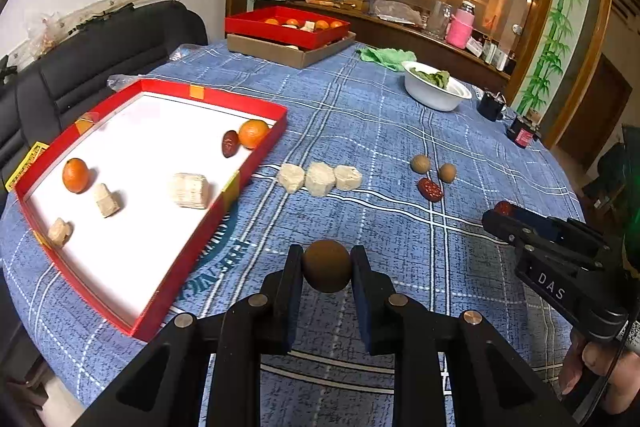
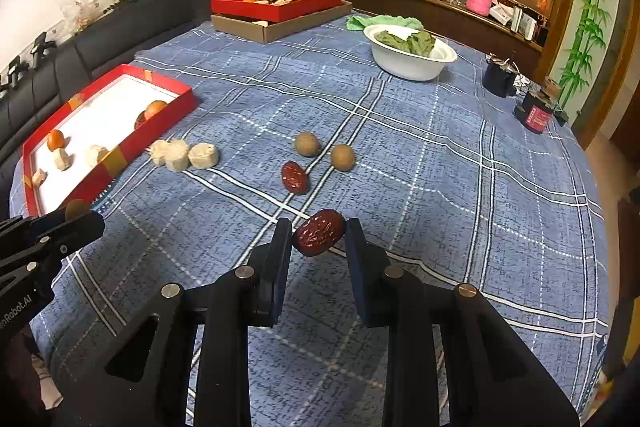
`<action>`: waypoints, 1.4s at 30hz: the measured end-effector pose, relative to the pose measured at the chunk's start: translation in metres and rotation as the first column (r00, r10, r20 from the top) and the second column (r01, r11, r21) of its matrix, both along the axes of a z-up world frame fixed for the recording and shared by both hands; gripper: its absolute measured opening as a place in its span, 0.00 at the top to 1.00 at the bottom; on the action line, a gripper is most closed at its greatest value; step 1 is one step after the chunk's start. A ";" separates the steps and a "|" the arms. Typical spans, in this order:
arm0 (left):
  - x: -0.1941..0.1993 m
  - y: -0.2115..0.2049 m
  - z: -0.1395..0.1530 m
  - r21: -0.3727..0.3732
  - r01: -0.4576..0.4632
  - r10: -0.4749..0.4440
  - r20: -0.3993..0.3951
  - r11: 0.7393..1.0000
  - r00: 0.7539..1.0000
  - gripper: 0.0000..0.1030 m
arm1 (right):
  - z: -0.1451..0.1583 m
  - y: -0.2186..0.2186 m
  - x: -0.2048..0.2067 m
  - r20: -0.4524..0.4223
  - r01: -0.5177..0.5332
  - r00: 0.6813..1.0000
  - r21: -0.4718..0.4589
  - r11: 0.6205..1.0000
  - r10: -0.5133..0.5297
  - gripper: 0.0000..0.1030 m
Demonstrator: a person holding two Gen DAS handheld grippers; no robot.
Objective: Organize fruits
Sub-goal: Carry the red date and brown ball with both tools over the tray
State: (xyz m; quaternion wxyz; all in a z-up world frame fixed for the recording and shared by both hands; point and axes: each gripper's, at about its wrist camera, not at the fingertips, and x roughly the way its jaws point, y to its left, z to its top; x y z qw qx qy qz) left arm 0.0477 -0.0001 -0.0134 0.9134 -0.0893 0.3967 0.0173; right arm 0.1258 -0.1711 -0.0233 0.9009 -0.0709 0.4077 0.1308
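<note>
Above the counter's (image 1: 380,131) near edge: left fingers (image 1: 294,279) squeezed tight on a round brown fruit (image 1: 327,265), right fingers (image 2: 280,247) squeezed tight on a red date (image 2: 319,232). Near the middle of the counter: two more brown fruits (image 2: 307,143) and one more date (image 2: 295,177). By the left edge: red tray (image 1: 256,163) with oranges (image 1: 253,133) inside.

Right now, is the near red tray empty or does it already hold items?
Partly filled. The near red tray holds two oranges, one red date and three pale blocks; white floor shows between.
</note>
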 end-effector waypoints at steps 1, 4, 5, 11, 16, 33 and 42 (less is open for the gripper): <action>0.000 0.001 0.000 0.003 -0.003 0.003 0.000 1.000 1.000 0.78 | 0.000 0.001 -0.001 0.001 -0.003 1.000 0.000 1.000 0.003 0.75; -0.002 0.004 0.003 0.010 -0.017 0.017 0.002 1.000 1.000 0.78 | 0.002 0.004 -0.004 0.006 -0.012 1.000 0.008 1.000 0.011 0.75; -0.002 0.006 0.004 0.015 -0.022 0.022 0.005 1.000 1.000 0.78 | 0.003 0.005 -0.005 0.008 -0.013 1.000 0.009 1.000 0.013 0.75; -0.004 0.014 0.005 0.022 -0.051 0.051 0.002 0.998 0.999 0.78 | 0.009 0.012 -0.009 0.020 -0.036 0.999 0.024 0.999 0.036 0.75; -0.004 0.022 0.006 0.024 -0.071 0.070 0.004 0.997 0.998 0.78 | 0.014 0.023 -0.011 0.028 -0.064 0.998 0.036 0.997 0.063 0.75; 0.002 0.109 0.014 0.021 -0.266 0.265 0.020 0.964 0.964 0.78 | 0.030 0.097 -0.005 0.052 -0.208 0.977 0.073 0.975 0.205 0.75; 0.016 0.149 0.024 0.055 -0.353 0.351 0.039 0.934 0.936 0.78 | 0.049 0.148 0.005 0.092 -0.305 0.951 0.132 0.943 0.295 0.74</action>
